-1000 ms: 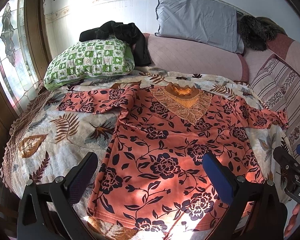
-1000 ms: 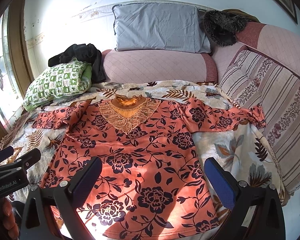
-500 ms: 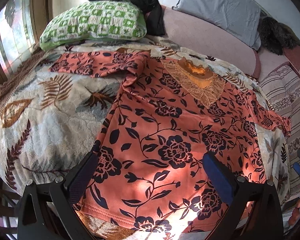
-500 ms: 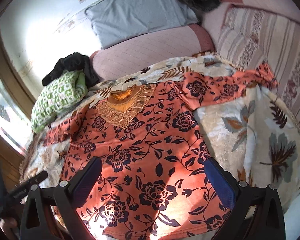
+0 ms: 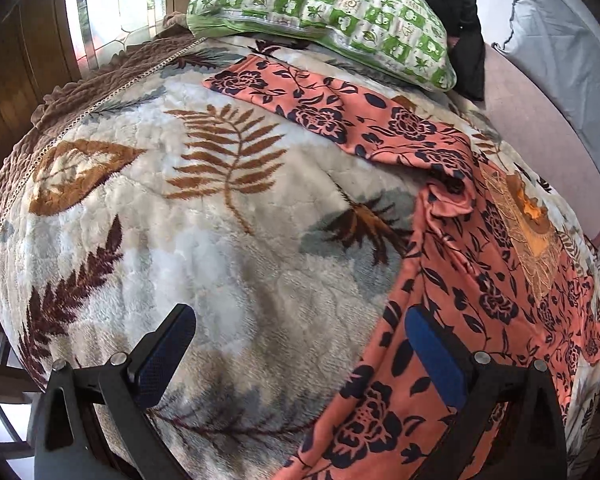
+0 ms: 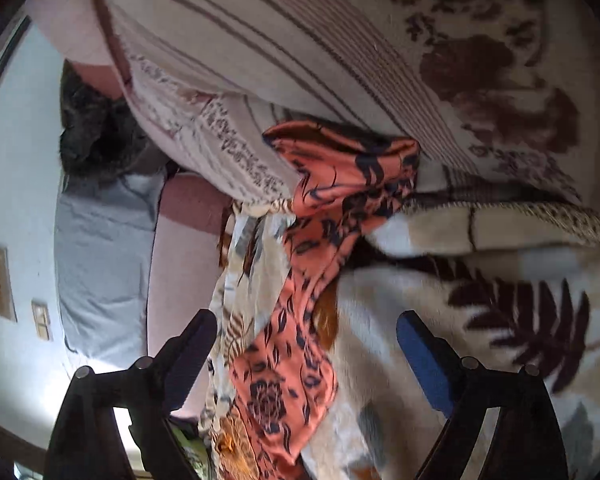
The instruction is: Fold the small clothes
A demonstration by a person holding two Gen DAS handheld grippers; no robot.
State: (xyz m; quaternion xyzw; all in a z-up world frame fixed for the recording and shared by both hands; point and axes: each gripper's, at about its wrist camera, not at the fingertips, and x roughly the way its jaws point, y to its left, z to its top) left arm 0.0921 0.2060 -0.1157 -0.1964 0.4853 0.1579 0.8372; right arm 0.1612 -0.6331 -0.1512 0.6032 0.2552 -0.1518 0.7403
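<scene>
Left wrist view: the left hand-held gripper point(image 5: 296, 354) is seen with its jaws spread wide and nothing between them, above the leaf-patterned blanket point(image 5: 204, 216) on the bed. The orange flowered top point(image 5: 472, 280) is laid flat on the blanket from 1 to 5 o'clock, and its side edge passes under the blue pad at 4 o'clock, though contact cannot be made out. One sleeve point(image 5: 312, 104) is stretched toward 12 o'clock, where its end lies just beside the green checked pillow point(image 5: 332, 12). Dark clothing point(image 5: 456, 20) is piled behind that pillow, and a grey pillow point(image 5: 568, 56) is propped at 2 o'clock.

In the right wrist view, which is rolled sideways and blurred, the right hand-held gripper point(image 6: 304, 346) is shown released as well; its jaws have just been closing a little, with nothing pinched. The other sleeve point(image 6: 332, 216) runs from 6 o'clock up to 12 o'clock across the blanket point(image 6: 480, 312), its bunched cuff apparently touching the striped cushion point(image 6: 300, 64).
</scene>
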